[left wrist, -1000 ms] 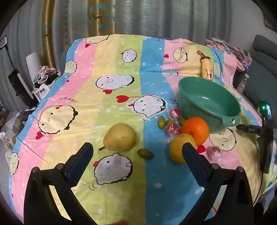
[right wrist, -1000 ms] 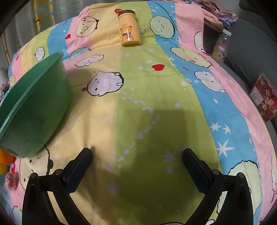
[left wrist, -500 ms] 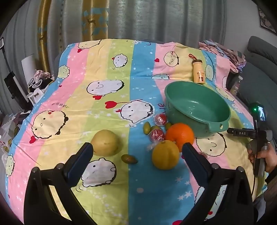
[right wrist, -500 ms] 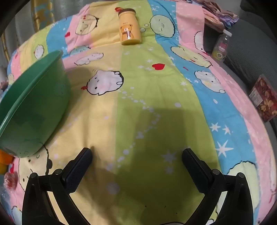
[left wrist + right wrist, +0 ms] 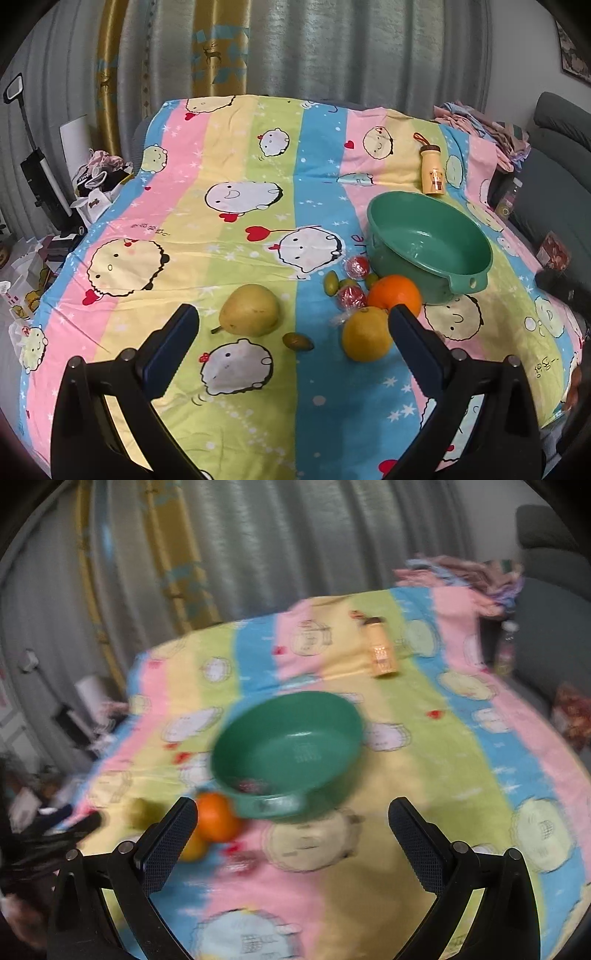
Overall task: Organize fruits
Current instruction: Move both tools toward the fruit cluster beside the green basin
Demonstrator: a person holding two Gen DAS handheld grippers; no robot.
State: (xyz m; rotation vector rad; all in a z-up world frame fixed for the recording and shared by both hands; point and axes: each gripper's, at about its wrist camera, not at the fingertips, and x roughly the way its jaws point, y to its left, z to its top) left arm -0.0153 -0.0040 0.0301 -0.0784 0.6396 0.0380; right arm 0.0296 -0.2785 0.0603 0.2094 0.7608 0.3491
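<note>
A green bowl [image 5: 430,243] stands empty on the striped cartoon cloth. In front of it lie an orange [image 5: 394,297], a yellow citrus [image 5: 365,334], a pear [image 5: 249,315], small green fruits [image 5: 331,283] and red wrapped sweets [image 5: 357,266]; a brown-green fruit [image 5: 297,341] lies nearer. My left gripper [image 5: 291,332] hangs open above the near cloth, holding nothing. The right wrist view is blurred: bowl [image 5: 288,749], orange [image 5: 218,821], yellow citrus [image 5: 192,849]. My right gripper [image 5: 291,825] is open and empty, short of the bowl.
A yellow bear bottle [image 5: 433,171] lies behind the bowl. Folded clothes [image 5: 480,123] and a grey sofa [image 5: 554,155] are at the right. Bags and clutter [image 5: 92,184] sit off the table's left edge. Curtains hang behind.
The right gripper has swung up and left fast, from looking down at cloth beside the bowl to facing bowl and fruit. The left gripper has shifted back over the pear and citrus.
</note>
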